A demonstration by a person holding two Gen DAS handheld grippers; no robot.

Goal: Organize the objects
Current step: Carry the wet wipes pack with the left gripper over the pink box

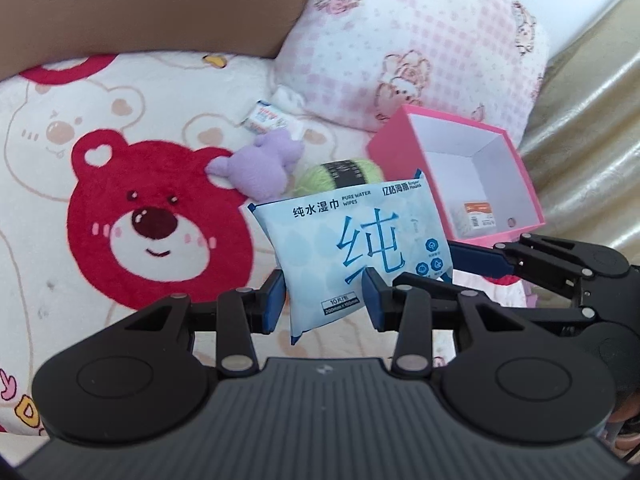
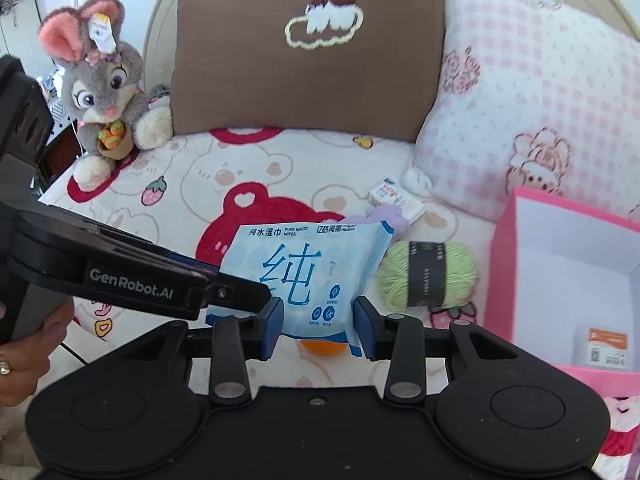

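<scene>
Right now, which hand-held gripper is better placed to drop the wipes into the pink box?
Right. The pink box sits open on the right hand-held gripper's side, close by; the left hand-held gripper would have to cross over. Both seem to grip the wipes, so left should let go.

Orange object (image 2: 323,347): mostly hidden beneath the wipes pack (image 2: 304,280); kind cannot be told.
Purple plush (image 2: 386,216): largely covered by the wipes pack in the right wrist view.
Pink box (image 2: 504,272): cut off at the right edge.
Small packet in box (image 1: 478,216): print too small to read.
Brown pillow (image 1: 152,4): cropped by the top edge.
</scene>
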